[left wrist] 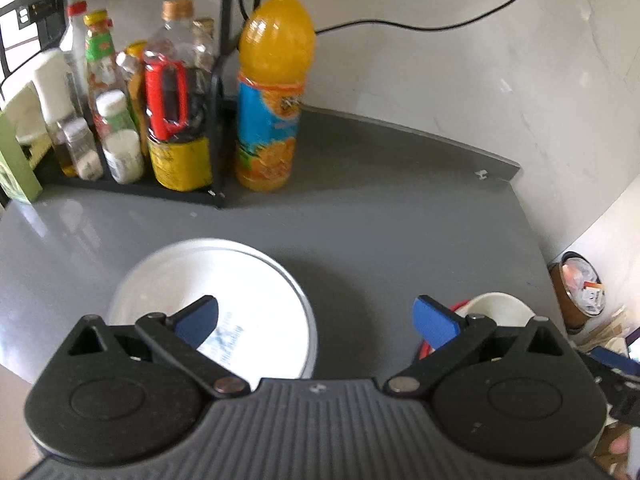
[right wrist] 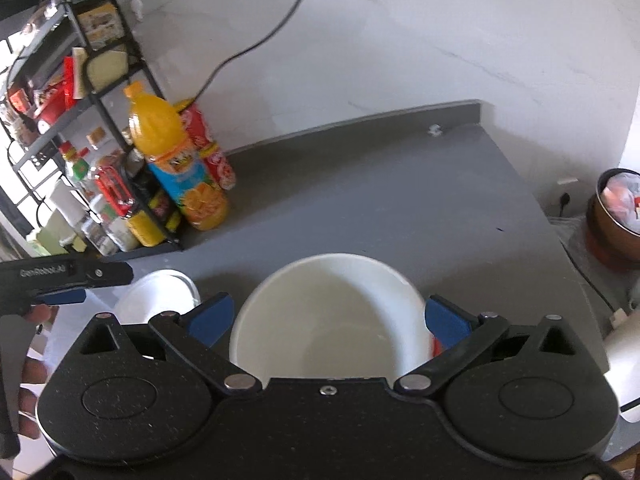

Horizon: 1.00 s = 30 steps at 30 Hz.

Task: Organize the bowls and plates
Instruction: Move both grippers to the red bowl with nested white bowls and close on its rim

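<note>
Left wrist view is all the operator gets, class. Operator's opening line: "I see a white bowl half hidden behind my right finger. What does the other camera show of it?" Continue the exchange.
Observer: The white bowl is empty, and the open fingers of the right gripper flank it.
Operator: Is anything hidden behind the orange juice bottle?
Observer: Yes, a red bottle stands just behind it, toward the wall.
Operator: What is higher up on the rack?
Observer: Upper shelves holding boxes and packets.
</note>
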Available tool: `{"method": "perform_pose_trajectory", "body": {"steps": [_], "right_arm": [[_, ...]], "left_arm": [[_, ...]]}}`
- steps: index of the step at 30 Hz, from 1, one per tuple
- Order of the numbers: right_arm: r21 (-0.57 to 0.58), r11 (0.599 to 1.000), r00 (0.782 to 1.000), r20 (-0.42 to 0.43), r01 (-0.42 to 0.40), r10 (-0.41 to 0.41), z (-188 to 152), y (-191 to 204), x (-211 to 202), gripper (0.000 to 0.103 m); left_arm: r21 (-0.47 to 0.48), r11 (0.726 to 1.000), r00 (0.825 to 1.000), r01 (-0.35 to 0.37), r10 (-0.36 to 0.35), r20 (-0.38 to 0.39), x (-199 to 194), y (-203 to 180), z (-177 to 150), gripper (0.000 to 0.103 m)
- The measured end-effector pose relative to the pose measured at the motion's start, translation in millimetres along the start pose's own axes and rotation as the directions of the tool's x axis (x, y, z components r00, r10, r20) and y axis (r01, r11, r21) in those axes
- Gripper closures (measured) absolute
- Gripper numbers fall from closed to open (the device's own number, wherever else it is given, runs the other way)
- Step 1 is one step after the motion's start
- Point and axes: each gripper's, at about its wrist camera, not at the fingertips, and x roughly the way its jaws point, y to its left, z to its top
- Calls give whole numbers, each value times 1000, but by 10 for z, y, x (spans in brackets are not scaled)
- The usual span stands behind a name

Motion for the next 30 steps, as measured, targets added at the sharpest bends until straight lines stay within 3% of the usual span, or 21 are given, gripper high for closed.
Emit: {"method": "perform_pose_trajectory", "body": {"steps": [12, 16, 24, 30], "right_arm": [[66, 997, 994, -111, 30, -22, -105, -610, 251, 5], [77, 997, 987, -158, 0, 12, -141, -726, 364, 14], [91, 995, 972, -227, -46, 66, -192, -805, 559, 22], [116, 992, 958, -273, -57, 87, -235, -865, 725, 33]], "left_arm": [[5, 1000, 994, 6, -6, -105, 468, -520, -280, 3], [-11, 1000, 990, 15, -17, -142, 622, -578, -345, 5], [-46, 999, 974, 13, -23, -225, 884, -624, -441, 36], [-73, 997, 965, 30, -48, -257, 1026, -649, -477, 52]]}}
